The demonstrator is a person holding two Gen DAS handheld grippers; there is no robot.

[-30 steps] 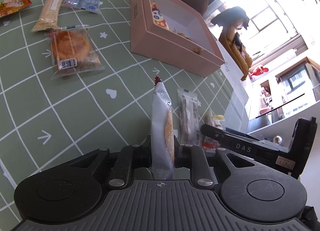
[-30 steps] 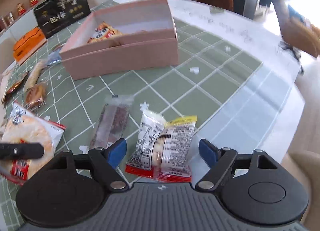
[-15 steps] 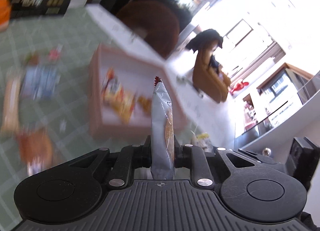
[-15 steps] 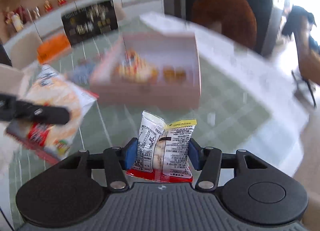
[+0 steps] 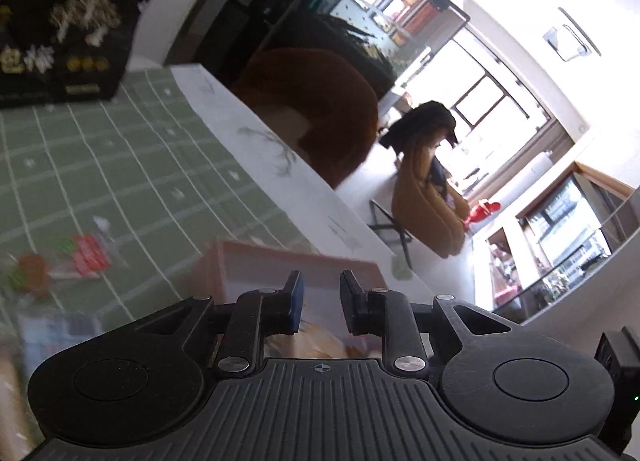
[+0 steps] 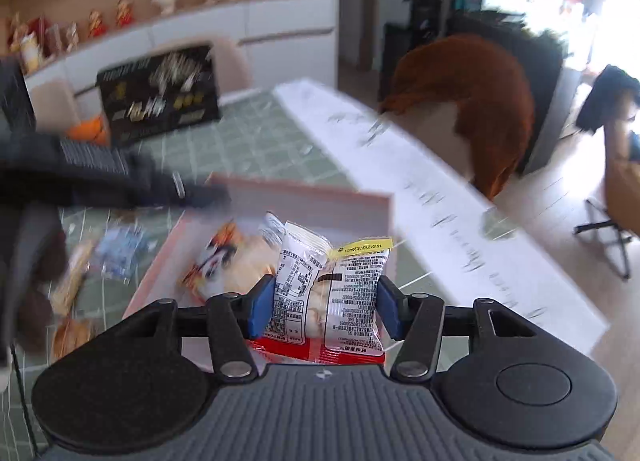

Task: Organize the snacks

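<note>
My right gripper (image 6: 323, 305) carries a white snack packet (image 6: 332, 281) with black print and a red bottom edge. The blue pads touch both its sides while the jaws are opening slightly. It hangs over the near end of the open pink box (image 6: 304, 189), where other snacks (image 6: 224, 257) lie. My left gripper (image 5: 320, 301) hovers over the same pink box (image 5: 280, 261), jaws opening a little, with nothing between them. A blurred snack (image 5: 320, 341) lies below the jaws inside the box. In the right wrist view the left gripper (image 6: 120, 181) is a dark blur at the box's far left.
Loose snacks (image 6: 120, 249) lie on the green grid mat (image 5: 120, 181) left of the box, among them a red packet (image 5: 86, 257). A black printed box (image 6: 160, 97) and an orange box (image 6: 88, 129) stand at the back. A brown chair (image 6: 472, 109) stands beyond the white table edge (image 6: 440, 221).
The left gripper rose over the pink box and let go of its silver packet; its jaws now hold nothing. The right gripper closed on the white packet and lifted it over the box.
</note>
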